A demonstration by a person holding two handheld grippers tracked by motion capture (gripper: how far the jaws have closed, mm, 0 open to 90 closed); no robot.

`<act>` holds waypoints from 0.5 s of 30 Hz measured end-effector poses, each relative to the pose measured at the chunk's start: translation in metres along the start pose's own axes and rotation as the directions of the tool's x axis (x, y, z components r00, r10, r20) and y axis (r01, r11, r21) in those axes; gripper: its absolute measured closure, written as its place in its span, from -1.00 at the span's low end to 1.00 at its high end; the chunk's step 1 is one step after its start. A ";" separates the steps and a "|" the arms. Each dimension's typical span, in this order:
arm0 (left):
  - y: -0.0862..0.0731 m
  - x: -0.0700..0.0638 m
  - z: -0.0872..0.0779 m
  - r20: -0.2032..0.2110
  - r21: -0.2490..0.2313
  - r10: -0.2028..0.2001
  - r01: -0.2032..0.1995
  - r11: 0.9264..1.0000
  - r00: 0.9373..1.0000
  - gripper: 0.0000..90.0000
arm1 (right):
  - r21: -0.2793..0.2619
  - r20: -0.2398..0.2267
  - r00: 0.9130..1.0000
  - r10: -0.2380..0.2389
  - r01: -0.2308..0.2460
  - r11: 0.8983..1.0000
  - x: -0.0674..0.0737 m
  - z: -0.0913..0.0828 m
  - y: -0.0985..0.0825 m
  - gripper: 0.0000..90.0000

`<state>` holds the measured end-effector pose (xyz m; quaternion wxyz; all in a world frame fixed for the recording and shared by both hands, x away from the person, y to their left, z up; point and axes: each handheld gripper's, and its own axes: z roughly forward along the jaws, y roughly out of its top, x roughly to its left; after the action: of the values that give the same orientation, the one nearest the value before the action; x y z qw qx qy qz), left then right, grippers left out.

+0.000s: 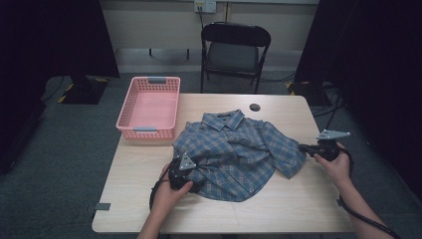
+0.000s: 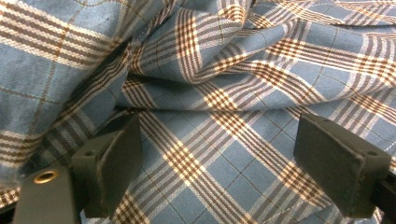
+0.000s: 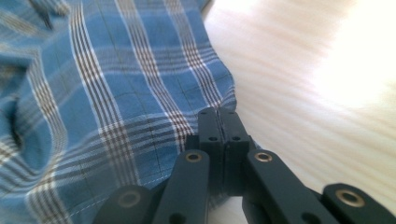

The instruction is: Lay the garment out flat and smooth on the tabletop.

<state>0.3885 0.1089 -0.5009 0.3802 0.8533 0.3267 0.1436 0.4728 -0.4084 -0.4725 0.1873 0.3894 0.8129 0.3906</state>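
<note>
A blue plaid shirt (image 1: 234, 149) lies crumpled in the middle of the wooden table (image 1: 278, 204), collar toward the far side. My left gripper (image 1: 195, 173) rests at the shirt's near left part. In the left gripper view its jaws stand wide apart over the rumpled cloth (image 2: 224, 93), with the left gripper (image 2: 219, 163) open and the pads pressing on nothing. My right gripper (image 1: 304, 147) is at the shirt's right end. In the right gripper view its jaws are pressed together, the right gripper (image 3: 219, 122) shut on the hem of the shirt (image 3: 116, 93).
A pink plastic basket (image 1: 149, 107) stands at the table's far left corner, partly over the edge. A round cable hole (image 1: 255, 107) is near the far edge. A black folding chair (image 1: 234, 50) stands behind the table. Bare tabletop lies in front of the shirt and to its right.
</note>
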 end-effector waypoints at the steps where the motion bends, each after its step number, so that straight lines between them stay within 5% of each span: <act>1: 0.000 0.000 0.000 0.000 0.000 0.000 0.000 1.000 1.000 -0.67 | -0.010 0.008 1.000 0.006 -0.006 1.000 -0.003 -0.005 0.001 0.99; 9: 0.000 0.000 0.000 0.000 0.000 0.000 0.000 1.000 1.000 -0.67 | -0.037 0.080 0.995 0.057 -0.054 0.998 -0.031 -0.035 0.000 0.99; 15: 0.000 0.000 0.000 0.000 0.000 0.000 0.000 1.000 1.000 -0.67 | -0.057 0.153 0.978 0.141 -0.134 0.989 -0.049 -0.053 -0.012 0.99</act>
<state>0.3885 0.1089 -0.5009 0.3801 0.8533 0.3266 0.1437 0.4659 -0.4774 -0.4491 0.2320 0.4697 0.7575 0.3895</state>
